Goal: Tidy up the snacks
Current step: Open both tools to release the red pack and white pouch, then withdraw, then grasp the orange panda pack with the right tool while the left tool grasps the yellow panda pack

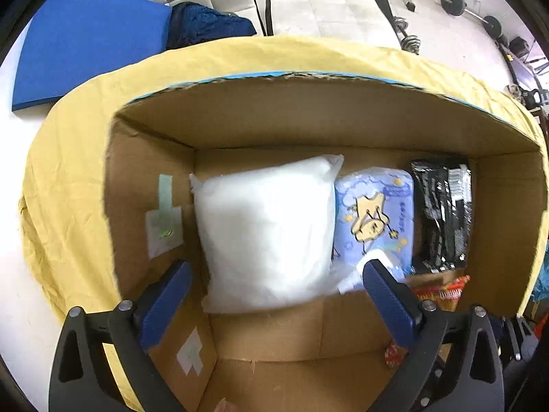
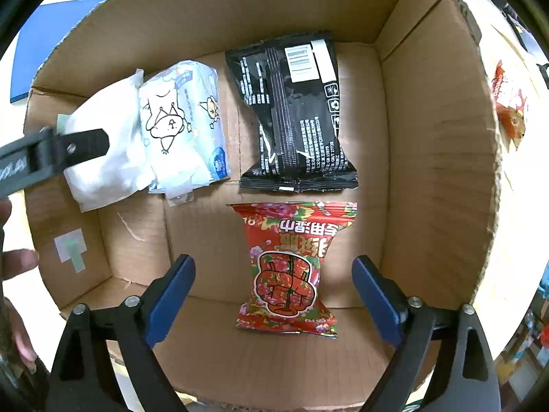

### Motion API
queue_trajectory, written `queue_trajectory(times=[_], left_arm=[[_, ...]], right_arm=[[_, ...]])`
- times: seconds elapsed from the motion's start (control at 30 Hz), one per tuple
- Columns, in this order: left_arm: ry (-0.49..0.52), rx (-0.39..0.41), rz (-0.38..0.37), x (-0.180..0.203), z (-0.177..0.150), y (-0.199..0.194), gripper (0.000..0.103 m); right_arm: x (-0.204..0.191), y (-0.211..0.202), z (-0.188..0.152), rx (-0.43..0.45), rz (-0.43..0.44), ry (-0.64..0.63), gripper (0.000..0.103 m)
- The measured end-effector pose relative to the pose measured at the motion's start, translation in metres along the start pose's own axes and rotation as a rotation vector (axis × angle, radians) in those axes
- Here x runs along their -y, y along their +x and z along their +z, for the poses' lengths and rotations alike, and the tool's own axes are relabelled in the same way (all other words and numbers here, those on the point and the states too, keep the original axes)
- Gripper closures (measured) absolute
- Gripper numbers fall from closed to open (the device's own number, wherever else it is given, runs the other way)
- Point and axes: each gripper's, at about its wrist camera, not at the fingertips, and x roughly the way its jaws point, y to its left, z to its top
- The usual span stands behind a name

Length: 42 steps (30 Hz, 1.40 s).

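Observation:
An open cardboard box [image 1: 308,116] [image 2: 439,158] holds the snacks. A white pillow-like packet [image 1: 264,230] [image 2: 103,158] lies at its left, a pale blue cartoon packet [image 1: 377,213] [image 2: 185,120] beside it, then a black packet [image 1: 442,213] [image 2: 295,113]. A red flowered packet [image 2: 288,267] [image 1: 442,292] lies in front of the black one. My left gripper [image 1: 278,292] hovers open over the white packet's near edge, holding nothing. My right gripper [image 2: 274,285] is open, its blue fingers either side of the red packet, above it.
The box sits on a yellow cloth [image 1: 68,185]. A blue mat [image 1: 85,41] lies beyond it on the white surface. Another red snack packet [image 2: 507,103] lies outside the box to the right. A person's hand [image 2: 13,264] shows at the left edge.

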Motion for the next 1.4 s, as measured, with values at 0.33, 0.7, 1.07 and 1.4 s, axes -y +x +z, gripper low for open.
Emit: queue_trajectory(times=[0.33, 0.7, 1.07, 1.4], left_arm=[[-0.024, 0.12, -0.039, 0.002, -0.053, -0.026, 0.001], [-0.058, 0.268, -0.04, 0.014, -0.102, -0.077, 0.001], [-0.047, 0.32, -0.056, 0.036, -0.134, -0.11, 0.001], [-0.004, 0.368, -0.059, 0.094, -0.117, -0.133, 0.001]], right_arm=[[-0.006, -0.044, -0.018, 0.083, -0.043, -0.052, 0.0], [-0.003, -0.096, -0.062, 0.204, -0.047, -0.116, 0.0], [0.014, -0.122, -0.09, 0.252, 0.021, -0.12, 0.0], [0.102, -0.145, -0.083, 0.264, 0.103, -0.001, 0.0]])
